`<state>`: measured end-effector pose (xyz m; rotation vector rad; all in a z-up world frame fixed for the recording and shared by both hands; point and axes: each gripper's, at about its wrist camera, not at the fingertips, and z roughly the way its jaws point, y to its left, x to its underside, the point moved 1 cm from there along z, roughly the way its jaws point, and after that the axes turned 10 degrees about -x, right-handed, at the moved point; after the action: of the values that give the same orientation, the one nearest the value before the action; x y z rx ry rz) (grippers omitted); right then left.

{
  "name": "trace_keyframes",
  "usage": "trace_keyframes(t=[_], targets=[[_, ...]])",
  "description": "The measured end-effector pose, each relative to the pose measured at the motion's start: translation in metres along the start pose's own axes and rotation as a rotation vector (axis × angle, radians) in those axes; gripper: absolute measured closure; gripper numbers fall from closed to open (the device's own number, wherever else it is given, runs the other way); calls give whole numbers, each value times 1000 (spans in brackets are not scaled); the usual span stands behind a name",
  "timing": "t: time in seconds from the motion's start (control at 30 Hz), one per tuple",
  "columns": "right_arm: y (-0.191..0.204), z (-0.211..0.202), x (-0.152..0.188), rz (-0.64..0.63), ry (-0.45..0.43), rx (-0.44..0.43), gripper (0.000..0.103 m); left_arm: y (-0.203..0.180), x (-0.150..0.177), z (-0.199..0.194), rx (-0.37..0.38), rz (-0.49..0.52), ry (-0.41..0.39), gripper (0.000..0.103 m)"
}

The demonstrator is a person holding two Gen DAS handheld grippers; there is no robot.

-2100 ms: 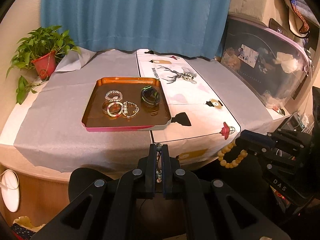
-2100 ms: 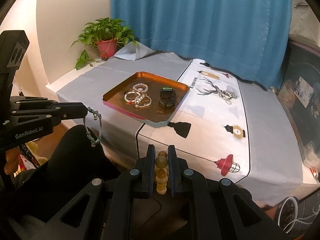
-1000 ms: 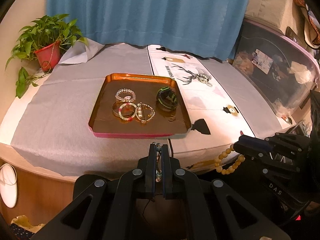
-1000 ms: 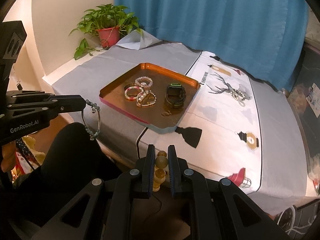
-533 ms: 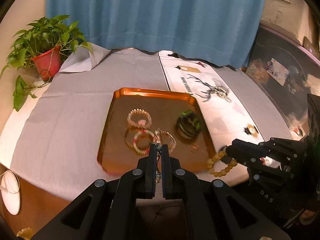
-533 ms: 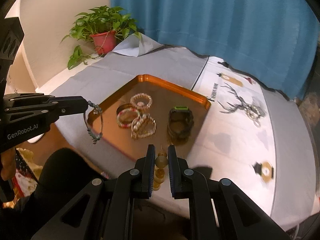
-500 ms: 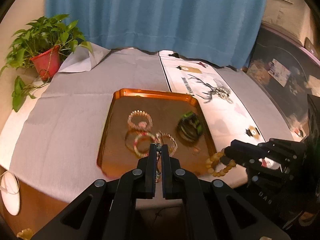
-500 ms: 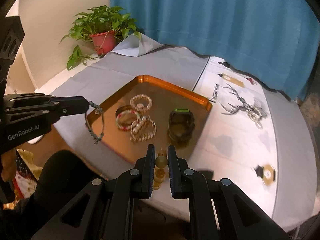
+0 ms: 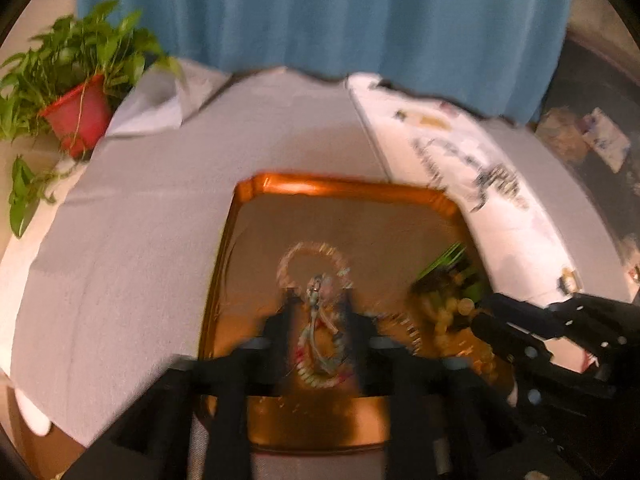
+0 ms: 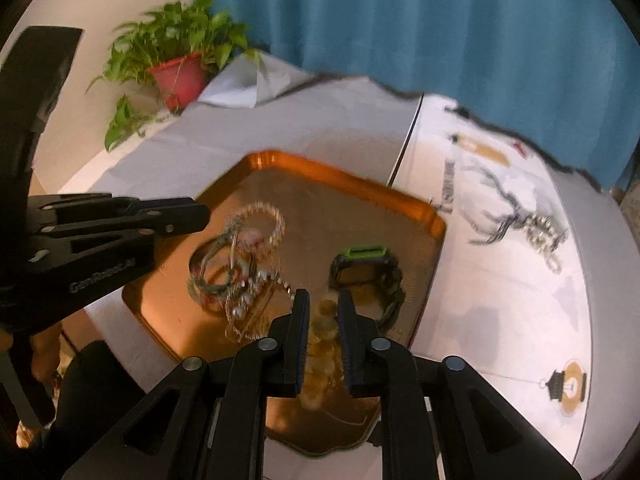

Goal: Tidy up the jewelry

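Both grippers hang over the orange tray (image 10: 424,210), inside its raised rim; grey cloth (image 9: 132,216) lies bare to its left. The left gripper (image 9: 316,300) has spread, its thin bracelet (image 9: 320,332) loose between the fingers above the bracelet pile (image 10: 236,264). The right gripper (image 10: 323,304) has parted slightly around the amber beads (image 10: 322,336), beside the watch (image 10: 366,276). Half a second ago both were clamped tight, short of the tray.

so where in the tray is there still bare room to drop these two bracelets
Bare floor runs along the tray's far rim, behind the bracelet pile and the watch. A narrower strip separates pile and watch. The left-middle is crowded with overlapping bracelets. The near edge is hidden behind both grippers.
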<state>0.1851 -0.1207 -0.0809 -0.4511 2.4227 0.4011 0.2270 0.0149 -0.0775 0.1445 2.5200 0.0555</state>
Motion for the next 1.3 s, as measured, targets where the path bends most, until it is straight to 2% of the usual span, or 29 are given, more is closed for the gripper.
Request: trace_keyframes(t=[0.03, 0.07, 0.1, 0.13, 0.27, 0.4, 0.53, 0.83, 1.17, 1.3], targets=[[-1, 3, 2, 1, 24, 3, 58, 2, 3, 2, -22, -7, 16, 14], [-2, 3, 8, 9, 42, 13, 48, 5, 7, 1, -47, -19, 16, 9], [-3, 1, 13, 14, 39, 15, 34, 7, 14, -5, -65, -25, -10, 9], [-4, -4, 20, 18, 34, 19, 30, 8, 21, -11, -79, -14, -25, 9], [0, -26, 59, 46, 57, 29, 29, 3, 54, -30, -139, 30, 3, 9], [9, -57, 91, 81, 53, 67, 29, -4, 98, -60, -126, -1, 38, 9], [22, -96, 105, 89, -9, 108, 29, -10, 126, -101, -109, -47, 6, 9], [62, -161, 132, 26, -122, 119, 29, -27, 146, -178, -133, -17, -135, 9], [74, -205, 147, 22, -205, 131, 29, -47, 155, -222, -122, 23, -224, 9], [74, -214, 150, 24, -219, 139, 29, -48, 160, -230, -118, 16, -233, 8]])
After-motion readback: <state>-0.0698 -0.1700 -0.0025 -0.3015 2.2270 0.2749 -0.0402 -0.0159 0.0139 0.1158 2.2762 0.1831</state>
